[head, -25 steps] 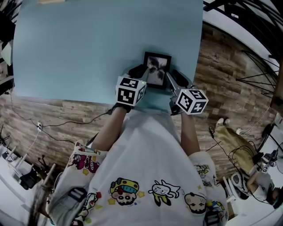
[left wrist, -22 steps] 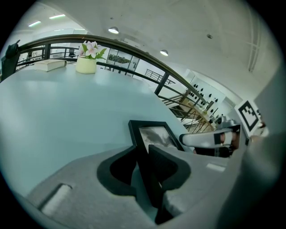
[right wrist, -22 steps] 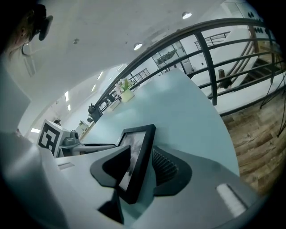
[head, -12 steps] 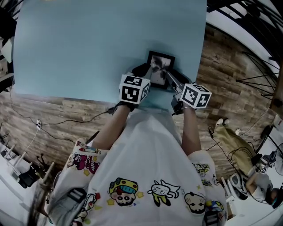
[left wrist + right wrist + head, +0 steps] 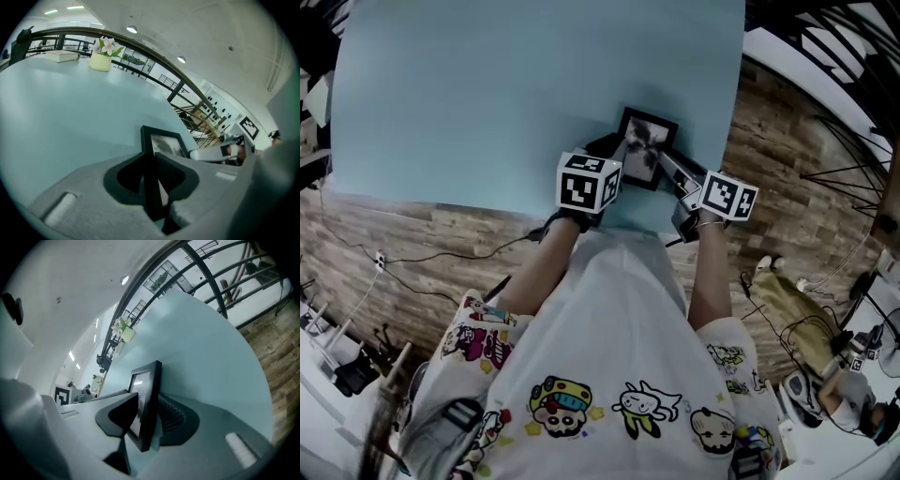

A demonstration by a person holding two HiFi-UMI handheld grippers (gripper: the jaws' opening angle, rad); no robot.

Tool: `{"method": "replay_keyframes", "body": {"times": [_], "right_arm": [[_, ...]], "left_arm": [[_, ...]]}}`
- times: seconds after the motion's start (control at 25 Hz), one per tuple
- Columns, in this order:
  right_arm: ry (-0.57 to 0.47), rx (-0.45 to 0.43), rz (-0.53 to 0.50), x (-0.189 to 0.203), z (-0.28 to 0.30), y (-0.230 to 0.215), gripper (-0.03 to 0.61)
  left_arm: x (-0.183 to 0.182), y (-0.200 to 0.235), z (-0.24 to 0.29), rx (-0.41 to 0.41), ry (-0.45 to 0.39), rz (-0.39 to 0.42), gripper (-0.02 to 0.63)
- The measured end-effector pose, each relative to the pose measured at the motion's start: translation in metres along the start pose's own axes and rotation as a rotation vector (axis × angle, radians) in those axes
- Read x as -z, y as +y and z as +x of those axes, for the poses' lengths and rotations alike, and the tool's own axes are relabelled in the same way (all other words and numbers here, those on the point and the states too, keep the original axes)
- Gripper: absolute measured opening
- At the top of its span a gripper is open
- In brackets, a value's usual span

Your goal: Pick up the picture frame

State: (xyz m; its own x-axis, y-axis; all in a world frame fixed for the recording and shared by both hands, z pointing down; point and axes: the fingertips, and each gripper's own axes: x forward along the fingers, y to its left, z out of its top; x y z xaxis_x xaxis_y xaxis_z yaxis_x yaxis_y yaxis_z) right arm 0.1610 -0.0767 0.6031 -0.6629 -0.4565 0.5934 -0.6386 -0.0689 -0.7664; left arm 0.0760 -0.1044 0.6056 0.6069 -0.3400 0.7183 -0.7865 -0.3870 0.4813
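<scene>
The black picture frame is by the light blue tabletop's near right corner. The left hand-held gripper is closing tight on one side. The right hand-held gripper is closing loosely round the other.

Picture frame: small, rectangular, with a plain black moulding round a grey monochrome print (subject too blurred to identify). In the head view it sits just right of centre in the upper half, on the pale blue bench close to its near edge. It is turned slightly clockwise, face up. The right gripper view shows it nearly edge-on. Whether it lies fully flat cannot be told.
</scene>
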Motion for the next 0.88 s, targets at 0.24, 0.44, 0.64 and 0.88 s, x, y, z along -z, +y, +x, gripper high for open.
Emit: {"method": "replay_keyframes", "body": {"times": [0.24,0.44,0.64,0.88], "right_arm": [[0.041,-0.058,0.037,0.004,0.001,0.003,0.141],[0.080,-0.111,0.051,0.008,0.011,0.012,0.138],[0.088,-0.146,0.084,0.007,0.013,0.016,0.132],[0.154,-0.235,0.106,0.010,0.030,0.037,0.130]], "left_arm": [[0.000,0.001,-0.002,0.029,0.000,-0.067,0.067],[0.000,0.005,-0.003,0.044,0.004,-0.090,0.067],[0.002,0.006,-0.006,0.061,0.007,-0.126,0.066],[0.002,0.008,-0.010,0.085,0.019,-0.134,0.066]]}}
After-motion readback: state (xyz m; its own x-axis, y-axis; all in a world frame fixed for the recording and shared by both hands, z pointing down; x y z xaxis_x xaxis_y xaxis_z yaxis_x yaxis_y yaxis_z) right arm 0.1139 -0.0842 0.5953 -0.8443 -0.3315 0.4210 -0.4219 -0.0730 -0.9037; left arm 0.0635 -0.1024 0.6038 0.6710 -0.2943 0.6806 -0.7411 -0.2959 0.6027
